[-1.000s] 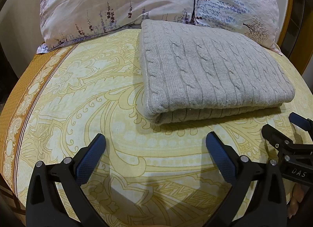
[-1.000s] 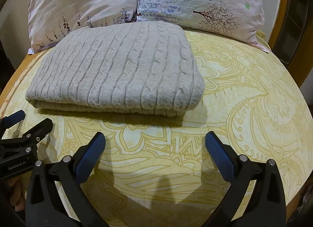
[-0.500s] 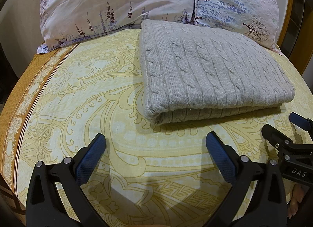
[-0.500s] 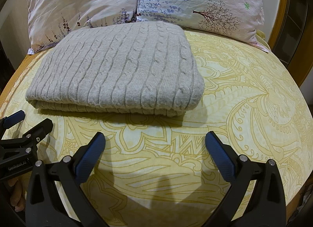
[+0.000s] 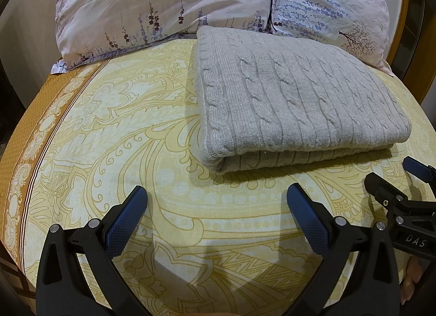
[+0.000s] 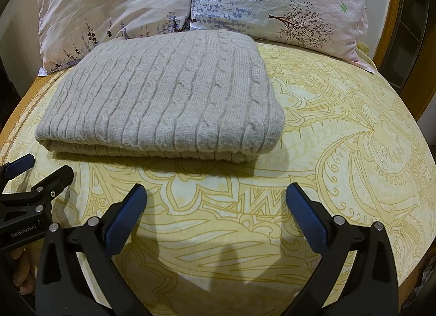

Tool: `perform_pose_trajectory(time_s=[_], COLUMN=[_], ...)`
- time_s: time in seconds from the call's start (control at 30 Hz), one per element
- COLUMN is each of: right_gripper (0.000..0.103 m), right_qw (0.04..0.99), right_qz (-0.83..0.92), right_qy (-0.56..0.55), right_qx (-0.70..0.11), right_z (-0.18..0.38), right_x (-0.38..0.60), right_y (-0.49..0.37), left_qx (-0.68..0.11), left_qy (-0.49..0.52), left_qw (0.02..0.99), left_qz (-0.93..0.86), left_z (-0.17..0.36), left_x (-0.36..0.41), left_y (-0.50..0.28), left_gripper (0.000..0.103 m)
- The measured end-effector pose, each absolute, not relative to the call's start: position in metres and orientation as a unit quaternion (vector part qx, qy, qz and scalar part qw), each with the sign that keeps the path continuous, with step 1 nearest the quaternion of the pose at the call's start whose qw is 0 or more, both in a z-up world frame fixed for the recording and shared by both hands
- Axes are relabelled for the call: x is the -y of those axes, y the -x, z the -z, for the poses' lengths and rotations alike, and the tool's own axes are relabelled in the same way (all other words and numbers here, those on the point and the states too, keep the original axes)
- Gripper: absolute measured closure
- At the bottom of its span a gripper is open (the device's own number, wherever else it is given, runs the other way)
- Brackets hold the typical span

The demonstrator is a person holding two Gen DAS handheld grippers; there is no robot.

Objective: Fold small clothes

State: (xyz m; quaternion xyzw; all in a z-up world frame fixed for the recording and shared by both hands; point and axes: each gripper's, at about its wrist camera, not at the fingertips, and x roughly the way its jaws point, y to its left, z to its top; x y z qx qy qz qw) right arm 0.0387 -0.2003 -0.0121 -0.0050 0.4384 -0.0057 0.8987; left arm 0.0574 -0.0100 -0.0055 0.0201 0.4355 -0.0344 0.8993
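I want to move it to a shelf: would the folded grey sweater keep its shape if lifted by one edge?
Probably not. The grey cable-knit sweater looks soft and thick, so it would likely droop and unfold. Its stacked layers lie loose, so they may slide apart.

"DAS" in pale letters on black body of right gripper, at left wrist view's right edge. "GenRobot.AI" on black body of left gripper, right wrist view's left edge.
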Motion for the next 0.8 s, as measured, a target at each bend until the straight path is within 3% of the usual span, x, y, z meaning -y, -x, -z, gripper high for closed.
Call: perform_pose_trajectory(time_s=[0.8], right_gripper=[0.002], right_qw=[0.899], right_qz=[0.005], right_qy=[0.005], right_qx=[-0.438], right_z=[0.0124], right_x=[0.2004], right_y=[-0.0385], left_qx=[-0.437], left_qy=[-0.021], left_qw=[0.898], left_qz=[0.037], left_z=[0.0068], left_x=[0.0087], left_y=[-0.0586], left_gripper=[0.001])
